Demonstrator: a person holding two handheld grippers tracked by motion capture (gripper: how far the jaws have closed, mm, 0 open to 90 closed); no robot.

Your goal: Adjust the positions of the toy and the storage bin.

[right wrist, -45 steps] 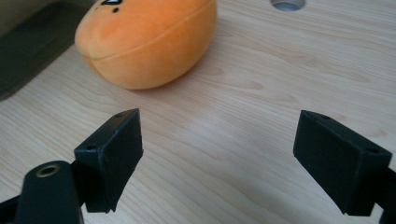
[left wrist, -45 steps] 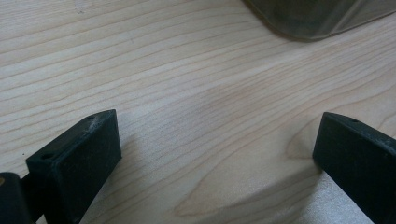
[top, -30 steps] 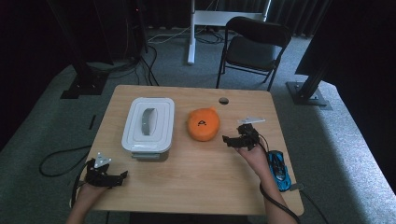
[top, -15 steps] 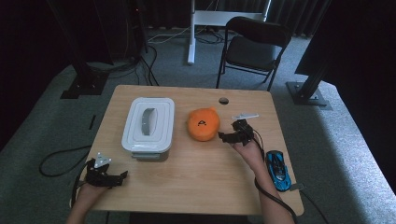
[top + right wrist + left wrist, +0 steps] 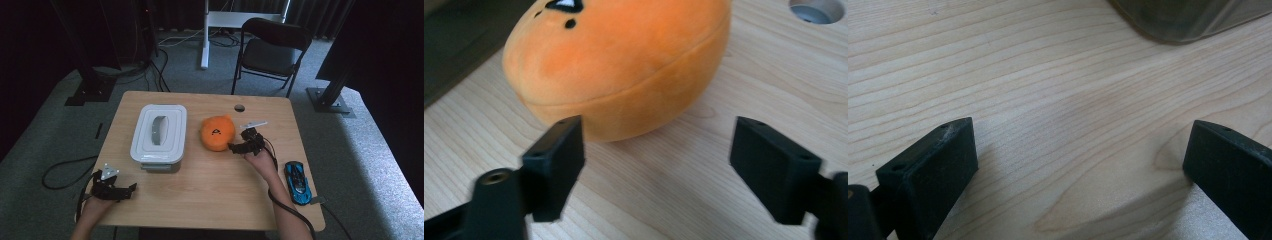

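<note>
- The round orange plush toy with a small black face mark is seen lying on the light wooden table, just ahead of the right gripper and a little toward its left jaw; in the right gripper view the soft orange body is seen just beyond the jaw tips, not yet between them.
- The right gripper is held low and nearly level, aimed at the toy's side, presumably so that the jaws can be brought around its widest part. The jaws are spread, nothing is pressed by the pads, and they have just been closing slightly with nothing between them.
- Such a soft, bulging thing is judged likely to squash under the pads, so a wide opening is kept for the approach.
- A round cable hole in the tabletop is seen beyond the toy, to the right jaw's far side.
- A white lidded plastic box with a grey handle is set on the far side of the toy from the right gripper, possibly as its destination.
- A small blue toy car is left behind the right gripper, beside the forearm.
- The left gripper is rested at the near table edge, jaws released and wide over bare wood, the box's corner just ahead of it, seemingly parked out of the way.
</note>
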